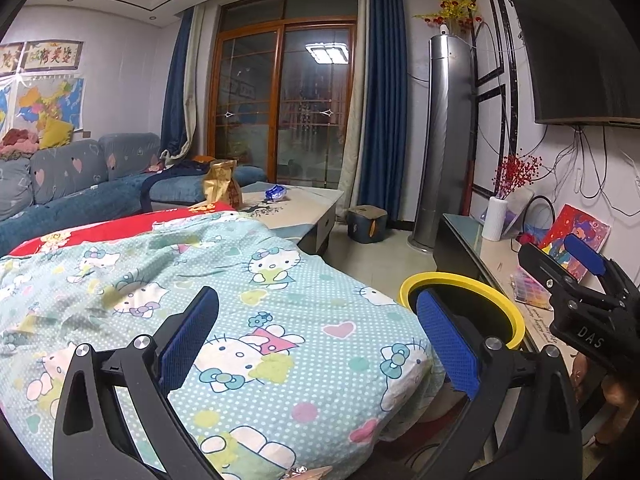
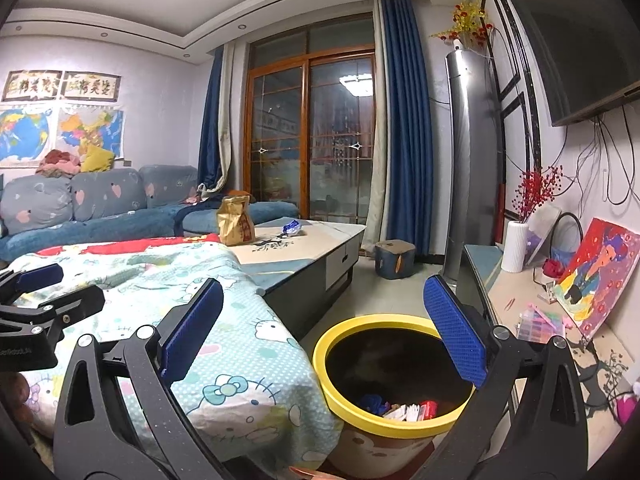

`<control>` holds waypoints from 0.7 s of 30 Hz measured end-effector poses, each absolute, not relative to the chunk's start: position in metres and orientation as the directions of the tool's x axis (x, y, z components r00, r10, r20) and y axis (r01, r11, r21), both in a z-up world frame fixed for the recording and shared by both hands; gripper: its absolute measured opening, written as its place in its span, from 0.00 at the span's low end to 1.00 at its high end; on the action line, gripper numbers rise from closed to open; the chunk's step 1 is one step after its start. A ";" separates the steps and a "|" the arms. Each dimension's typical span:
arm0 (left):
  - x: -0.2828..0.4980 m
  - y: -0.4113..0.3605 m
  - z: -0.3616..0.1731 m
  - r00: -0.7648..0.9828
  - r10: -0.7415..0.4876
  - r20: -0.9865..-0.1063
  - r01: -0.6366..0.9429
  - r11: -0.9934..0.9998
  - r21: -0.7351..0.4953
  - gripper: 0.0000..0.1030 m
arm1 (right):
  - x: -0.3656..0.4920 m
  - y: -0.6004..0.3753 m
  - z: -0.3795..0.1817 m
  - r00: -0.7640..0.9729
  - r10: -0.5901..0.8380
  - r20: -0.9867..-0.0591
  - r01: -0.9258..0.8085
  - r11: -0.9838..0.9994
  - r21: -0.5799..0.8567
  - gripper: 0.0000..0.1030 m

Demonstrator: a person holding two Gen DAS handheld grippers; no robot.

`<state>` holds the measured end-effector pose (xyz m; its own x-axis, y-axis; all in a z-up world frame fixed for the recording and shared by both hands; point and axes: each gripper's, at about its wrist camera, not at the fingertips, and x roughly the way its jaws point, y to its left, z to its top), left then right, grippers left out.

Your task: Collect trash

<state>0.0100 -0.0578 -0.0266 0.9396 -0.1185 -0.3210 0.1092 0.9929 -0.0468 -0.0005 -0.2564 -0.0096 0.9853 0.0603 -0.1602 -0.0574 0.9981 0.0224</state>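
Note:
A crumpled blue wrapper point(image 1: 276, 193) point(image 2: 291, 227) lies on the beige coffee table point(image 1: 308, 210) point(image 2: 332, 240), beside a standing brown paper bag point(image 1: 222, 186) point(image 2: 236, 226). The yellow-rimmed bin point(image 1: 440, 278) point(image 2: 319, 360) stands on the floor next to the table and holds red, white and blue scraps point(image 2: 404, 408). My left gripper point(image 1: 320, 340) point(image 2: 60, 286) is open and empty above the cartoon-cat quilt point(image 1: 280, 280). My right gripper point(image 2: 324, 332) point(image 1: 560, 258) hangs open and empty over the bin's mouth.
The quilt point(image 2: 224, 280) covers the near half of the table. A blue sofa point(image 1: 80, 184) runs along the left. On the right, a TV cabinet point(image 2: 532, 304) carries a white vase, a painting and small clutter. A tall silver air conditioner point(image 1: 444, 140) and a stool point(image 2: 394, 260) stand further back.

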 end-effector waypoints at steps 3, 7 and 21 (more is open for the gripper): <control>0.011 -0.059 -0.026 0.940 -0.119 -0.321 0.110 0.993 -0.047 0.94 | 0.000 -0.256 -0.009 0.984 0.066 -0.164 -0.063 0.998 0.026 0.90; 0.011 -0.058 -0.027 0.939 -0.120 -0.322 0.110 0.993 -0.049 0.94 | 0.001 -0.257 -0.009 0.984 0.068 -0.165 -0.065 0.998 0.028 0.90; 0.011 -0.058 -0.025 0.939 -0.119 -0.322 0.107 0.993 -0.053 0.94 | 0.000 -0.257 -0.009 0.984 0.069 -0.167 -0.065 0.997 0.029 0.90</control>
